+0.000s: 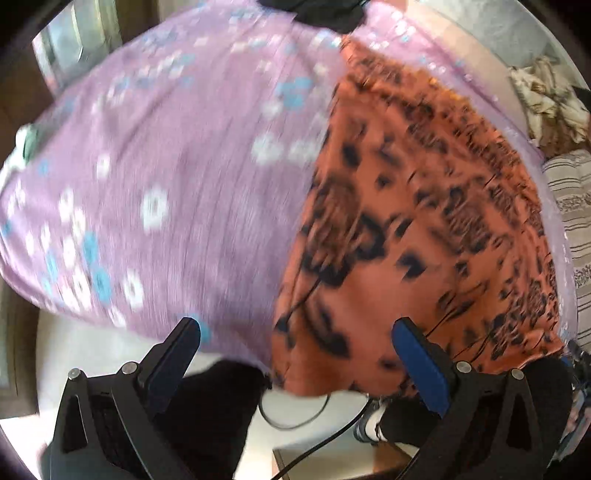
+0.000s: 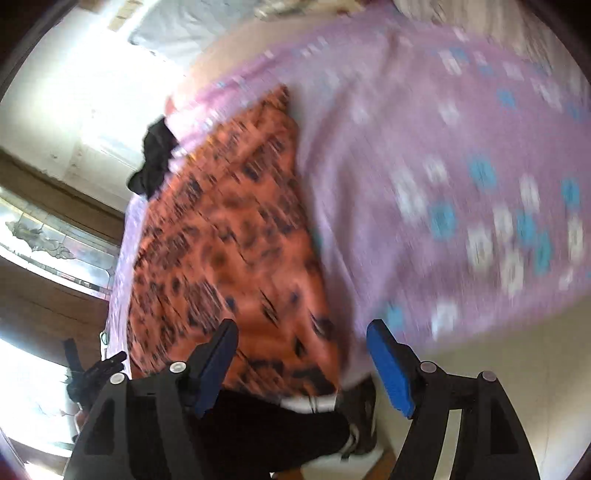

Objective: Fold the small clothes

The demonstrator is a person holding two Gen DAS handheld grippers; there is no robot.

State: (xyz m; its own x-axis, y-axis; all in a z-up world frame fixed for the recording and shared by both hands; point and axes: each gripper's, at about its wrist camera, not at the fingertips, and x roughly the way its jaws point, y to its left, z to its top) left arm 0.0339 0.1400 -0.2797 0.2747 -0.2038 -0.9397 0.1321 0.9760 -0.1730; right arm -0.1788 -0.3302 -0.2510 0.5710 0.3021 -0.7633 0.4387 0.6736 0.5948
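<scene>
An orange garment with a black pattern [image 1: 417, 236] lies flat on a lilac flowered bedsheet [image 1: 166, 184]; it also shows in the right wrist view [image 2: 229, 251] on the same sheet [image 2: 443, 166]. My left gripper [image 1: 295, 332] is open and empty, held above the garment's near edge. My right gripper [image 2: 301, 334] is open and empty, above the garment's near corner. Both views are blurred by motion.
A black cloth [image 1: 325, 14] lies at the bed's far edge, also seen in the right wrist view [image 2: 155, 158]. My dark trousers and a shoe [image 2: 354, 424] stand on the pale floor below. A striped cushion [image 1: 569, 206] and crumpled fabric [image 1: 546, 99] lie at the right.
</scene>
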